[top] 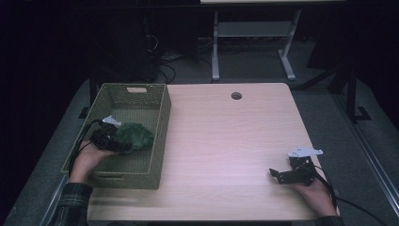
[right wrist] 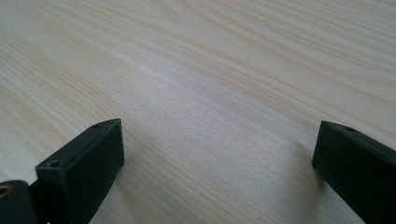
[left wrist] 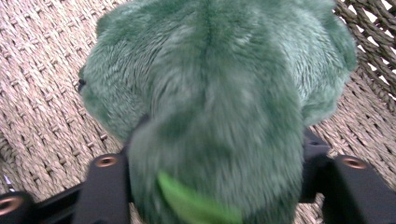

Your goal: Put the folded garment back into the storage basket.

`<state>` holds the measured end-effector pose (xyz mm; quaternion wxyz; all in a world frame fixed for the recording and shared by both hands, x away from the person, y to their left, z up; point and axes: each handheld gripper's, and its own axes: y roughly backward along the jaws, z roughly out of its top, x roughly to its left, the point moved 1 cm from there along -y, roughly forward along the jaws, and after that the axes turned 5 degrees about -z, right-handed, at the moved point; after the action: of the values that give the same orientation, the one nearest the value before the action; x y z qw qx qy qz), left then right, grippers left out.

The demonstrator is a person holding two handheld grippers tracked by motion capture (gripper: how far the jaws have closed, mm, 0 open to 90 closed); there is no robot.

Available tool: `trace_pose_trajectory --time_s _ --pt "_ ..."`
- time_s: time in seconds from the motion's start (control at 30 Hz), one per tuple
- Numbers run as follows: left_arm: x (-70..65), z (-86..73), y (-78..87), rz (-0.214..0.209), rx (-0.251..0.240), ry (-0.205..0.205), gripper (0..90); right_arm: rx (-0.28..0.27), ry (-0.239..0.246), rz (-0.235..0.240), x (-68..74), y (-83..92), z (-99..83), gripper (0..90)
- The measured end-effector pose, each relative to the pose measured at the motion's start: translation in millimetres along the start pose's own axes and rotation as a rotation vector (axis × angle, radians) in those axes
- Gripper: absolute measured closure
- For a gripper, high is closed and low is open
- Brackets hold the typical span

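Note:
A dark green plush toy (top: 134, 136) lies inside the olive woven basket (top: 162, 117) at the table's left side. My left gripper (top: 114, 141) reaches into the basket from the near left. In the left gripper view the furry toy (left wrist: 210, 88) sits between the two black jaws of my left gripper (left wrist: 215, 161), which stand apart around it, and the toy rests on the woven basket floor (left wrist: 42, 107). My right gripper (top: 276, 175) lies low on the light wooden table (top: 226, 136) at the near right. It is open (right wrist: 219, 140), with bare wood between its fingers.
The table has a round cable hole (top: 236, 95) near its far edge. Dark floor, cables and desk legs (top: 215, 47) lie beyond the table. A forearm in a plaid sleeve (top: 70, 202) comes in at the bottom left.

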<state>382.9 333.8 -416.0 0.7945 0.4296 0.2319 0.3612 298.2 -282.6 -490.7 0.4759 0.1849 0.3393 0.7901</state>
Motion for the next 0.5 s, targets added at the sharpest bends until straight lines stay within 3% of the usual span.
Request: trace_pose_trajectory --time_s 0.2,0.33,0.5 --pt "2.7 0.0 1.1 0.013 -0.019 0.032 14.7 0.0 0.0 0.0 -0.1 0.0 0.0 1.9" --pt "5.5 1.3 10.0 -0.011 -0.074 0.064 13.1 0.0 0.0 0.0 -0.1 0.0 0.0 1.9" --pt "4.5 9.3 18.1 -0.003 -0.103 0.057 13.1 0.0 -0.001 0.0 0.0 0.0 0.0 1.9"
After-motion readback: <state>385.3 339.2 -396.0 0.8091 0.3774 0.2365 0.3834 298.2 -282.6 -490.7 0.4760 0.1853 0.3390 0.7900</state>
